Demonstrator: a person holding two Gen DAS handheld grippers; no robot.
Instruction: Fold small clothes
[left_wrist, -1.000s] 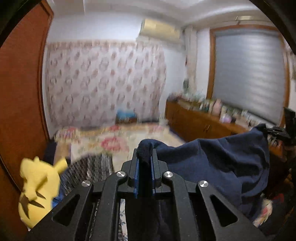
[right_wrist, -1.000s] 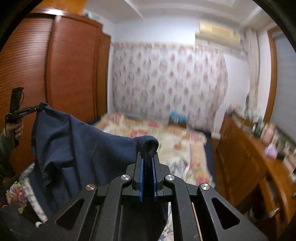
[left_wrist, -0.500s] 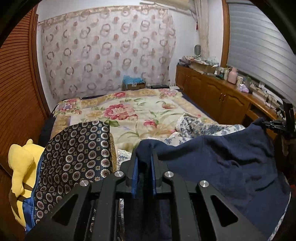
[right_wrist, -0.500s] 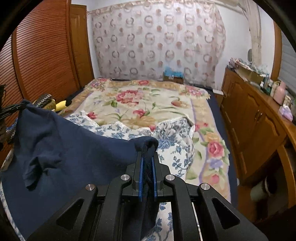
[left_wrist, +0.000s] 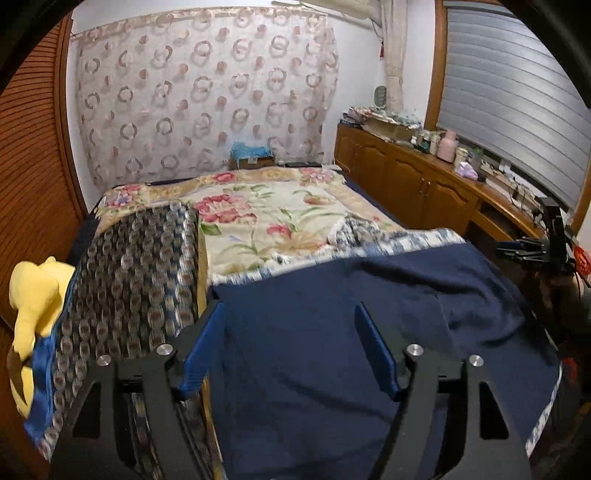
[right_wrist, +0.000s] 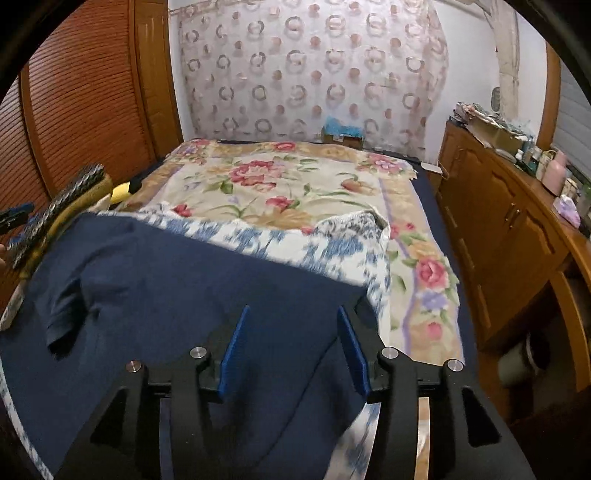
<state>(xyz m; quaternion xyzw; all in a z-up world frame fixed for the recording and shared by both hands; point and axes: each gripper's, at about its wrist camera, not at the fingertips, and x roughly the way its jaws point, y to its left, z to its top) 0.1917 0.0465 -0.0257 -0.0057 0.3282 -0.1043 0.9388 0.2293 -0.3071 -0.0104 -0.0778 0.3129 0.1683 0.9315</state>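
Navy garment is laid flat on the blue-white cloth, bed's 6 o'clock end. Left gripper and right gripper have just been opening; jaws spread, nothing pinched, fabric beneath. Garment's near edge hidden by gripper bodies; cloth blurred.

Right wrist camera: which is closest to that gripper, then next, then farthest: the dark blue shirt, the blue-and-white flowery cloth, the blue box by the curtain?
From the right gripper:
1. Dark blue shirt, under its open fingers.
2. Blue-and-white flowery cloth, just beyond.
3. Blue box, at the bed's far end.
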